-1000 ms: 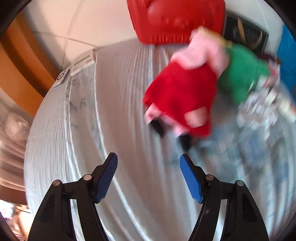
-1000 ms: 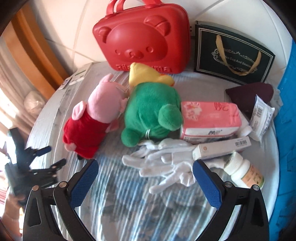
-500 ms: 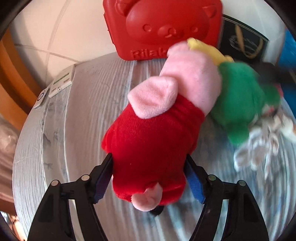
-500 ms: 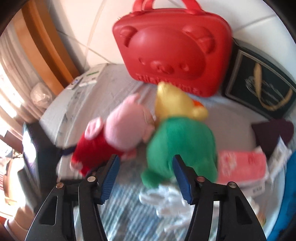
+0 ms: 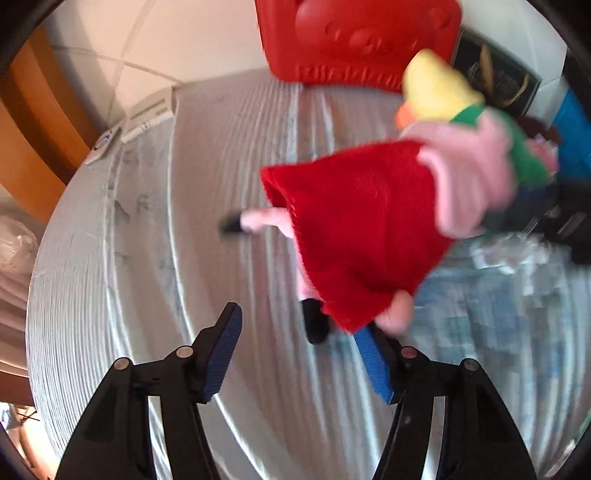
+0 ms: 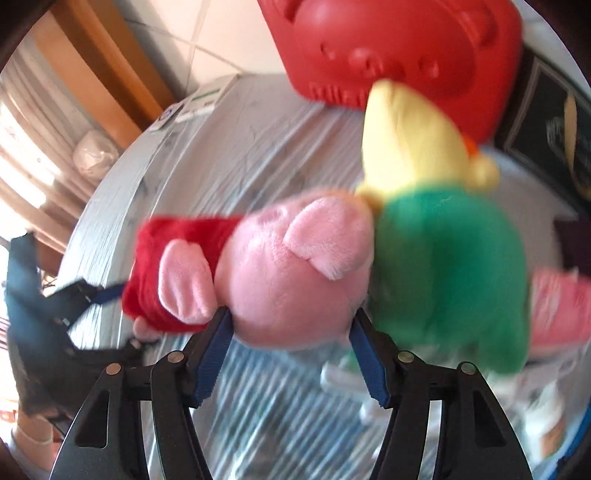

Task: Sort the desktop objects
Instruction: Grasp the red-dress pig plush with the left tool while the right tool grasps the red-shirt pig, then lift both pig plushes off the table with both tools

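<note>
A pig plush (image 5: 354, 229) in a red dress lies tilted on the striped table cover (image 5: 147, 258). In the right wrist view its pink head (image 6: 295, 273) sits between the blue pads of my right gripper (image 6: 291, 314), whose closing jaws press on both sides of it. My left gripper (image 5: 295, 321) is also closing, with only bare cover between its fingers. The dress hem brushes its right fingertip (image 5: 365, 343). From the right wrist view the left gripper (image 6: 55, 314) shows by the dress. A green plush with a yellow head (image 6: 443, 258) leans against the pig.
A red bear-face case (image 5: 362, 33) stands at the back, with a black gift bag (image 6: 554, 122) beside it. A pink tissue pack (image 6: 557, 306), white gloves (image 6: 343, 373) and a bottle (image 6: 550, 428) lie at the right. White boxes (image 5: 147, 110) sit at the table's left edge.
The pig was between my left fingers half a second ago; now it lies up and right of them. My right gripper narrowed, came down and closed on the pig's head.
</note>
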Demonstrator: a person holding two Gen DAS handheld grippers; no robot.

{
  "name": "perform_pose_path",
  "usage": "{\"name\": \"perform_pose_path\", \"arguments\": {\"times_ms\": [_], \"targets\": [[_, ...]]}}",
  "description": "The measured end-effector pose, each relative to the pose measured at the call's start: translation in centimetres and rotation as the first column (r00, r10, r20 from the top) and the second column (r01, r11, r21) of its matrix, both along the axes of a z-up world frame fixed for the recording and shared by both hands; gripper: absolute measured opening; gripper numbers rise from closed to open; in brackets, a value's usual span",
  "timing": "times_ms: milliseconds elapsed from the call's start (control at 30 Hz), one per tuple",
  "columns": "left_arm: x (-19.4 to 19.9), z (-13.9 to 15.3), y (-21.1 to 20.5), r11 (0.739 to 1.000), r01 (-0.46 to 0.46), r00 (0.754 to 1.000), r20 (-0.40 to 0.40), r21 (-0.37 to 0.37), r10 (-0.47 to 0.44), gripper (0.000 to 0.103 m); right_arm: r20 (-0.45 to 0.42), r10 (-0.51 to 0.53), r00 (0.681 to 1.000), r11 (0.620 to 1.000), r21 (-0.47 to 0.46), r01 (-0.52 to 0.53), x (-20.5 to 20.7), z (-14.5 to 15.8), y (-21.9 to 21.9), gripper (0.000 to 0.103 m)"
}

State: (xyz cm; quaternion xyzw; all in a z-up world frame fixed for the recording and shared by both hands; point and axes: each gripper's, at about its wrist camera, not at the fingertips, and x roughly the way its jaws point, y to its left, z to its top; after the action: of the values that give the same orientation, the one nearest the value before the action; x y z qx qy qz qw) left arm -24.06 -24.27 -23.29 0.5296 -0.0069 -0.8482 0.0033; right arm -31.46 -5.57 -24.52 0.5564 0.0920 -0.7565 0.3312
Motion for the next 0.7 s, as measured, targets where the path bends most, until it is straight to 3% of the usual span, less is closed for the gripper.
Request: {"name": "perform_pose_path", "arguments": {"times_ms": [133, 200, 267, 333, 433, 467, 567, 700], "targets": [[-0.1, 3.7, -0.8, 0.989, -0.112, 0.987, -0.103, 0.101, 0.122, 0.068, 0.001, -0.001, 1.000, 1.000, 0.021, 0.001, 1.5, -2.0, 1.2, 0.050], [-1.5, 4.4, -0.9, 0.976, -0.168, 0.971, -0.148, 0.137, 0.188, 0.068, 0.019, -0.018, 1.000, 1.000, -0.002, 0.018, 1.3, -2.1, 1.9, 0.050], [-3.6, 3.7, -0.7, 0.963, -0.220, 0.960, -0.144, 0.156, 0.242, 0.068, 0.026, -0.037, 0.999, 0.999, -0.003, 0.037, 1.0, -2.0, 2.4, 0.050], [-5.2, 1.4, 0.7, 0.970, -0.219, 0.973, -0.057, 0.107, 0.226, 0.069, 0.009, -0.054, 0.998, 0.998, -0.011, 0.054, 1.3, -1.2, 3.2, 0.050], [-3.5, 1.0, 2.2, 0.985, -0.172, 0.977, -0.123, 0.034, 0.175, 0.069, -0.068, -0.088, 0.994, 0.995, -0.062, 0.084, 1.8, 1.7, 4.8, 0.051], [-2.7, 0.8, 2.4, 0.989, -0.143, 0.982, -0.122, 0.039, 0.147, 0.070, -0.094, -0.097, 0.991, 0.993, -0.076, 0.090, 1.8, 2.6, 5.2, 0.055], [-0.7, 0.2, 2.9, 0.996, -0.077, 0.990, -0.114, 0.052, 0.083, 0.088, -0.133, -0.098, 0.986, 0.991, -0.104, 0.084, 1.0, 4.5, 5.1, 0.081], [0.8, -0.3, 3.2, 0.996, -0.055, 0.993, -0.102, 0.077, 0.062, 0.092, -0.159, -0.091, 0.983, 0.992, -0.101, 0.075, -0.8, 3.6, 2.5, 0.082]]}}
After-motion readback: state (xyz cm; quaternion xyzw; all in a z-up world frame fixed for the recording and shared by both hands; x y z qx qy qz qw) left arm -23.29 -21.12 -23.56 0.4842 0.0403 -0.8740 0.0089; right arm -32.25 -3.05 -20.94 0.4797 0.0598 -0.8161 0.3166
